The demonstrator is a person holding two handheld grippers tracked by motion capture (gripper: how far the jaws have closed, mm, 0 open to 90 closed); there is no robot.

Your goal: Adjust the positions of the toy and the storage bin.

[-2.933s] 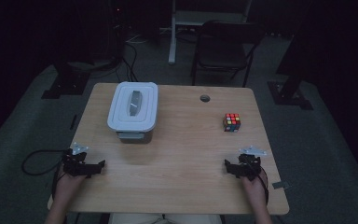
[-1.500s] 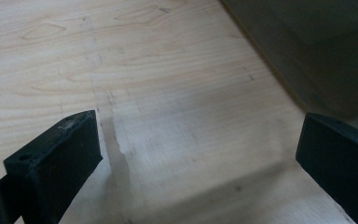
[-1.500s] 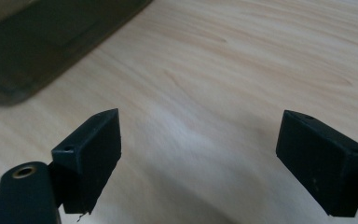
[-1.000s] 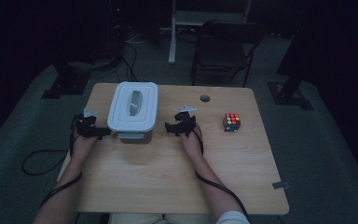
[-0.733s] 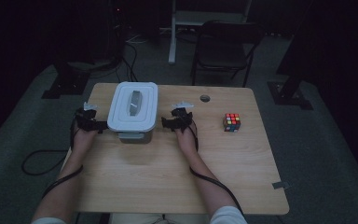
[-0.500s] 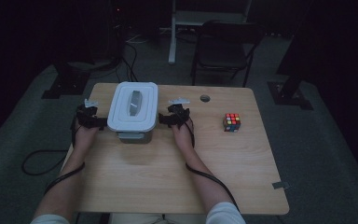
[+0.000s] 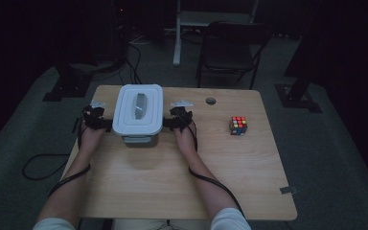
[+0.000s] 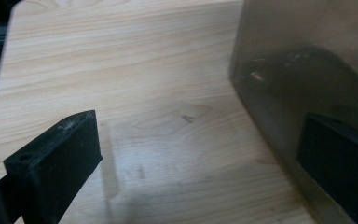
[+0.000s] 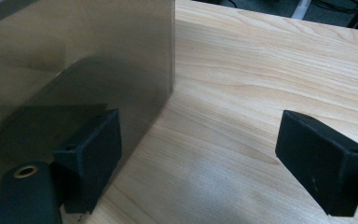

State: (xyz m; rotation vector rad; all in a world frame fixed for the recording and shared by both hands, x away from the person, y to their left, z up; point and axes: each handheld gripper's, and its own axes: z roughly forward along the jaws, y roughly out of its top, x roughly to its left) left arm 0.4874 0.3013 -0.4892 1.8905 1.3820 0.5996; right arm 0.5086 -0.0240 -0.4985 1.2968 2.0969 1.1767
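step: flanking the lidded box (image 7: 137,115) near the surface's (image 7: 172,182) far edge
left claw (image 7: 97,122): open, empty
right claw (image 7: 174,120): open, empty
next: judged, close in on the box's sides

Both forearms outstretched, left tongs (image 7: 99,120) and right tongs (image 7: 171,120) wide-jawed, level.

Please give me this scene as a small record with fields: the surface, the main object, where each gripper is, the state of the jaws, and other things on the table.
surface: wooden table
main object: lidded white container, standing near the table's far edge
left gripper: beside the container's left wall, jaws open, nothing between them
right gripper: beside the container's right wall, jaws open, nothing between them
contact: one jaw of each gripper is close to the wall; touching cannot be told
other things: colour puzzle cube, apart to the right; round hole in the tabletop
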